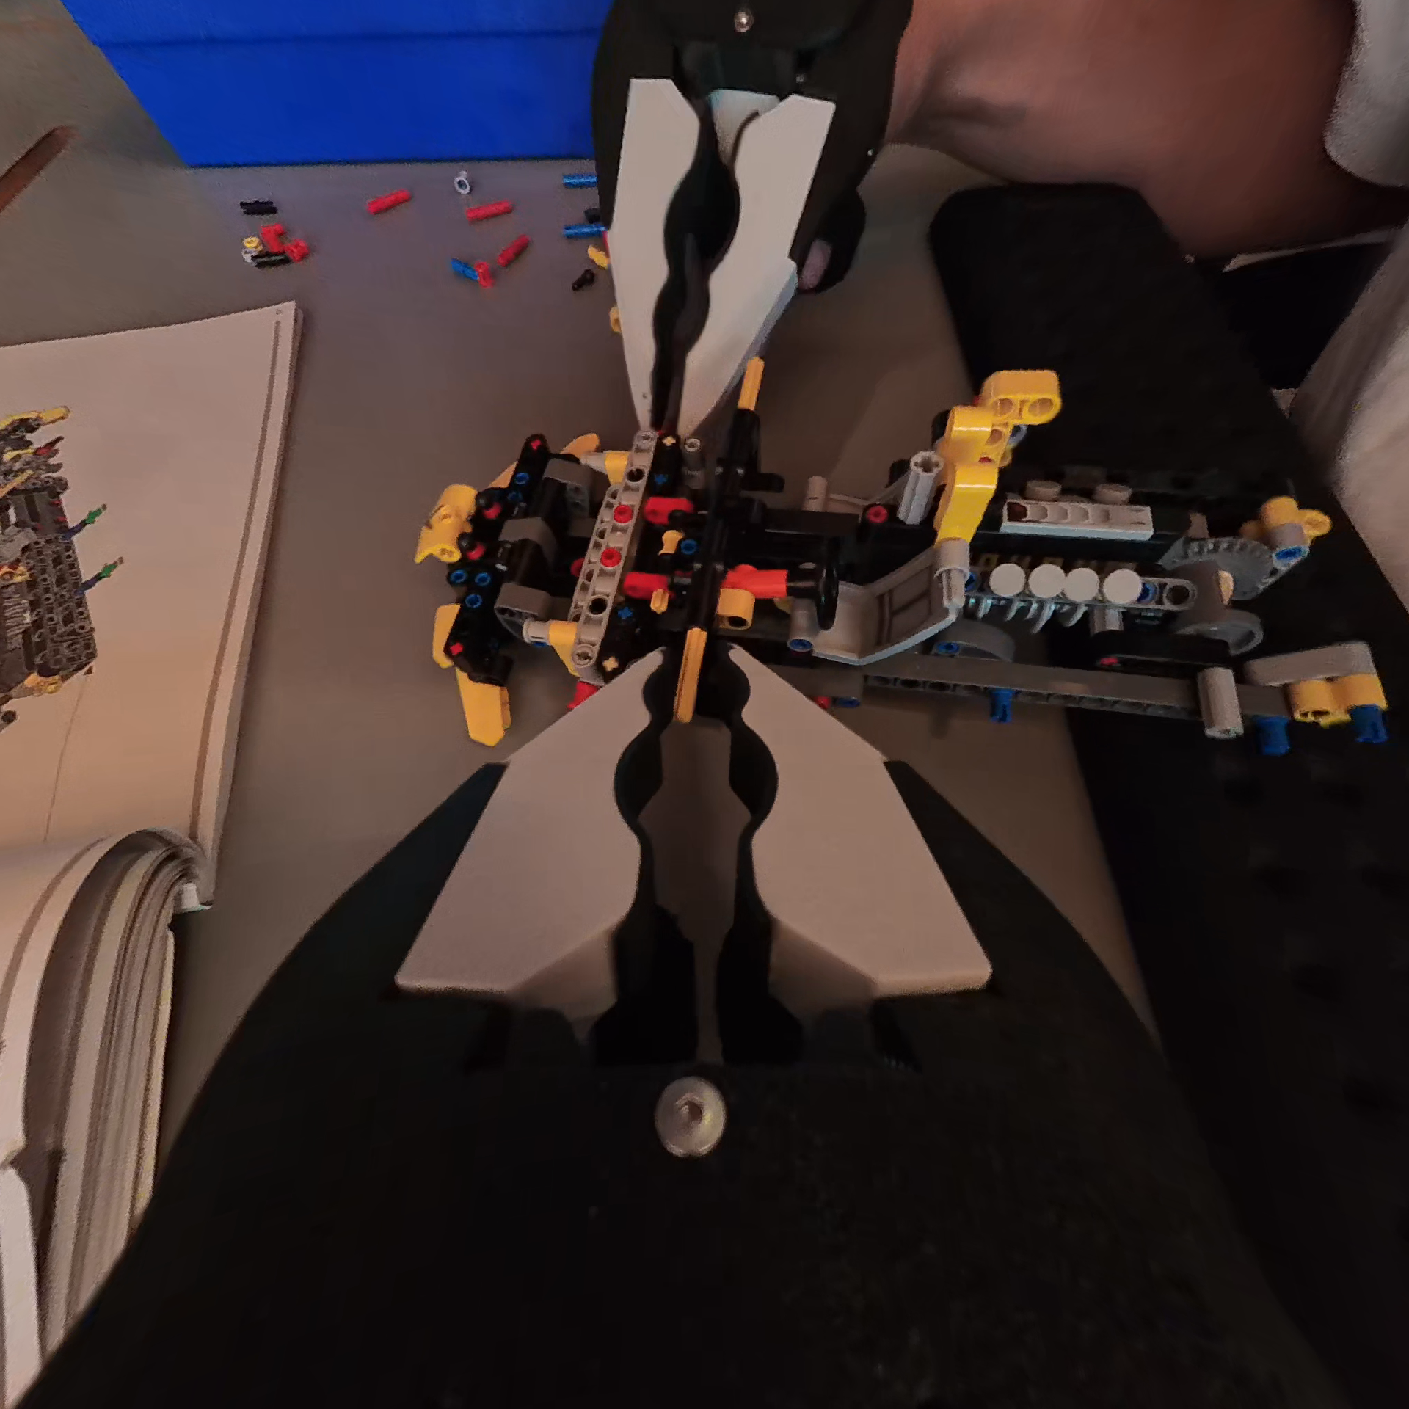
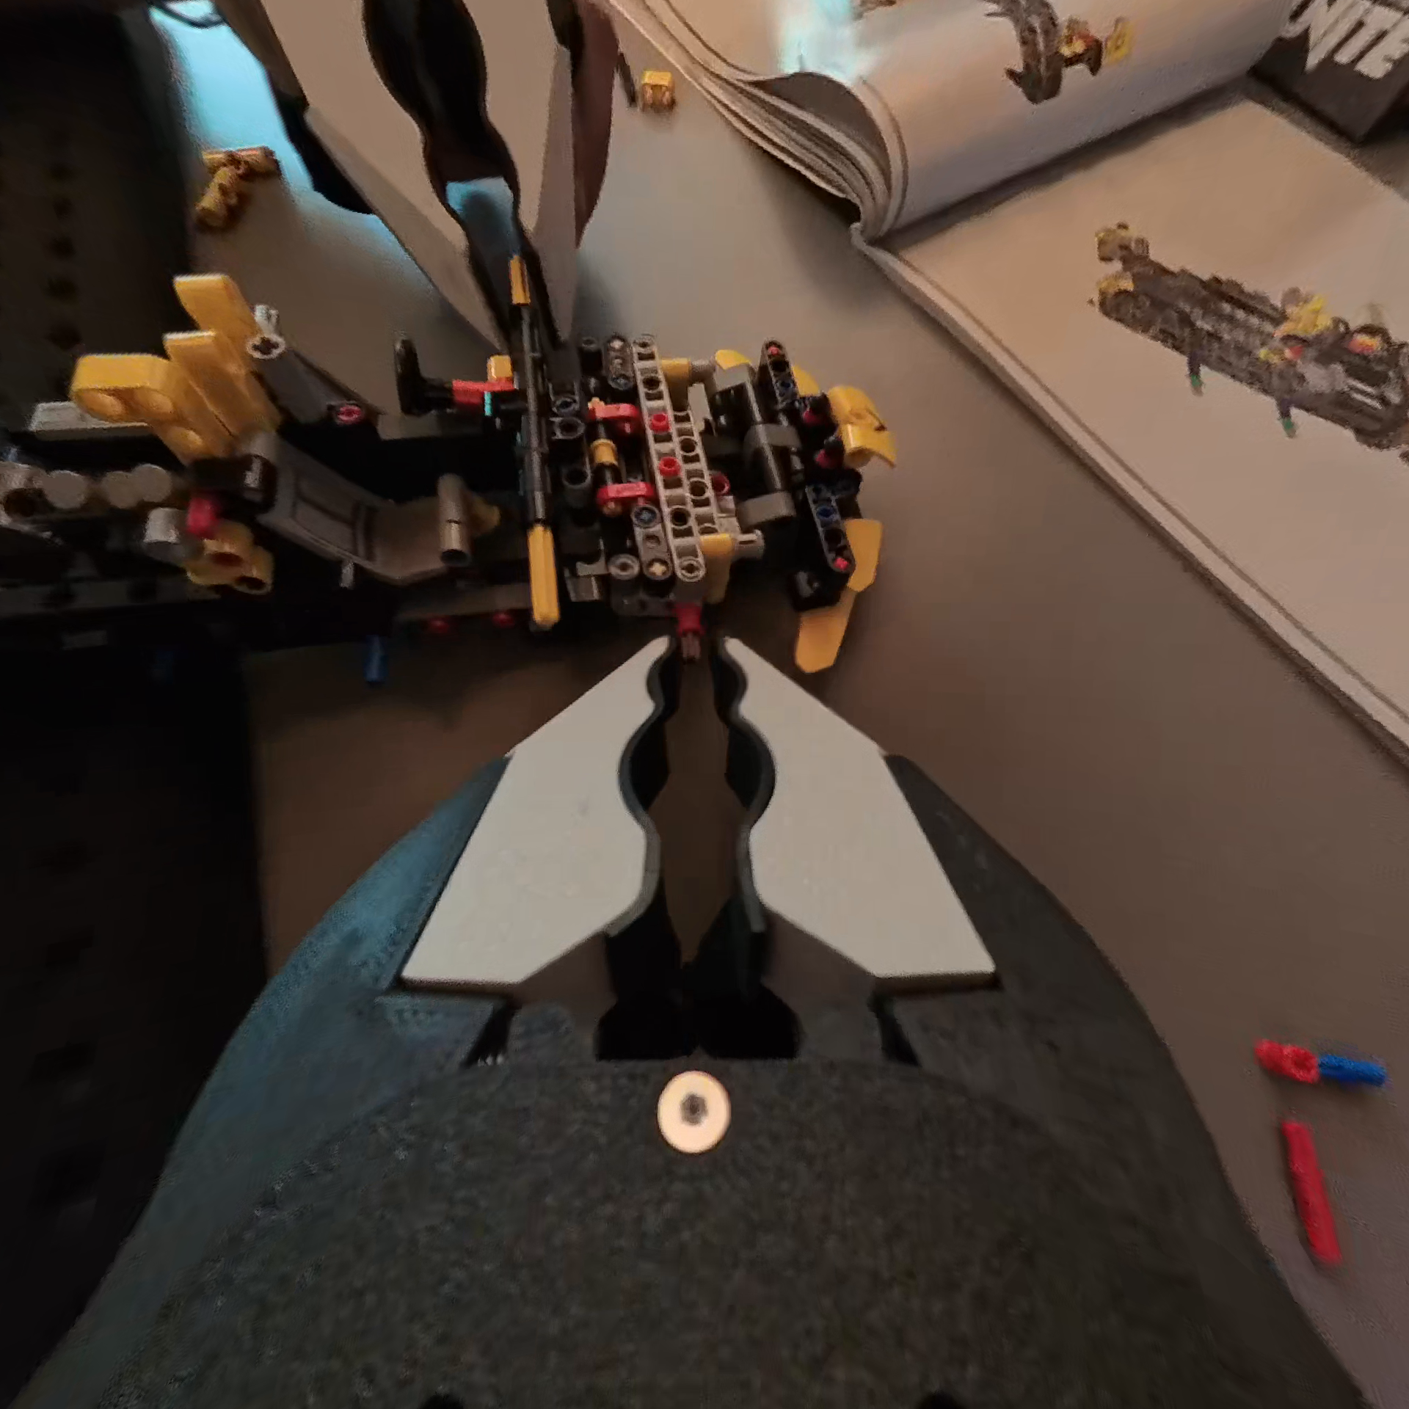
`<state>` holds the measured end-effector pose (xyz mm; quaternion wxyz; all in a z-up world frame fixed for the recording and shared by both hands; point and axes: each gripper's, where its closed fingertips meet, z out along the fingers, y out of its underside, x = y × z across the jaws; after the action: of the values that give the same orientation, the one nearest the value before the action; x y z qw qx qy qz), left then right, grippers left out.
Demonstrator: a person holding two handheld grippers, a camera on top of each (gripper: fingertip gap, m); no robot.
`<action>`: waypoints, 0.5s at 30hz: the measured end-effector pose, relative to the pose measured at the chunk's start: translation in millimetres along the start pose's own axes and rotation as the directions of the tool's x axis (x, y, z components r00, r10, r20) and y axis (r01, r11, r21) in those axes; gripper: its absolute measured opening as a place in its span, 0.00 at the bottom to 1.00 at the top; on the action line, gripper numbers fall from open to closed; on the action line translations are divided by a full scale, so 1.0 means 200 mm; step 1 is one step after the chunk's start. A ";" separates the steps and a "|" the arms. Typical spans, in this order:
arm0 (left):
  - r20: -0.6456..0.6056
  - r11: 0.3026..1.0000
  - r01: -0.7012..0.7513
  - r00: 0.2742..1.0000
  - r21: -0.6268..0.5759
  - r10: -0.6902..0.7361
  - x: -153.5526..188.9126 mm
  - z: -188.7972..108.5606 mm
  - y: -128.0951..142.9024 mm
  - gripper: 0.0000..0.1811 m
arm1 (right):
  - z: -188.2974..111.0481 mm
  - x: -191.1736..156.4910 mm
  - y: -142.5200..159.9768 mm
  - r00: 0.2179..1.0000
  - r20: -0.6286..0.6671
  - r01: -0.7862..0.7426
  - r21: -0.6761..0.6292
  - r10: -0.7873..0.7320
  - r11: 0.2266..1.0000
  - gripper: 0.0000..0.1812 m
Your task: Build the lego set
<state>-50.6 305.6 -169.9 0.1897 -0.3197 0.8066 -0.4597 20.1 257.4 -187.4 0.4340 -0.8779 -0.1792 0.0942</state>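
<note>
The light, rigid but pull-apart Lego chassis point(image 1: 762, 564) is best gripped by its beams: left gripper point(image 1: 690, 671) fingers nearly closed on the yellow-tipped axle point(image 1: 688, 675), right gripper point(image 2: 692, 644) pinching a red pin point(image 2: 691, 621).

Both tongs, left point(image 1: 690, 663) and right point(image 2: 695, 648), had white wedge fingers, wavy black pads, textured black bodies and one silver screw.

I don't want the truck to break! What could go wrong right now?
1. Both tongs squeeze in from opposite sides: left tongs at the yellow-tipped rod, right tongs at a red pin. Pushing unevenly might pop the model apart.
2. The rod sticks out thin and could bend or slip.
3. Loose pieces lie nearby; a bump might scatter them.
</note>
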 end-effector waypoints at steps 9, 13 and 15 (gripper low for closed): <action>0.007 0.999 -0.051 0.999 -0.002 0.051 0.02 -0.01 0.00 0.05 | 0.03 0.02 0.00 0.982 0.113 0.169 -0.146 -0.153 0.975 0.03; 0.020 0.999 -0.039 0.999 -0.007 0.039 0.03 -0.02 0.01 0.05 | -0.05 0.05 0.00 0.999 0.023 0.040 -0.124 -0.038 0.992 0.12; 0.024 1.000 -0.025 0.999 -0.007 0.025 0.03 -0.03 0.01 0.05 | -0.11 0.01 -0.03 0.996 0.012 -0.089 -0.061 0.090 0.994 0.15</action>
<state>-59.2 305.5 -169.2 0.2041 -0.3159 0.8096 -0.4507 27.6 245.9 -169.5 0.4015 -0.8969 -0.1455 0.1146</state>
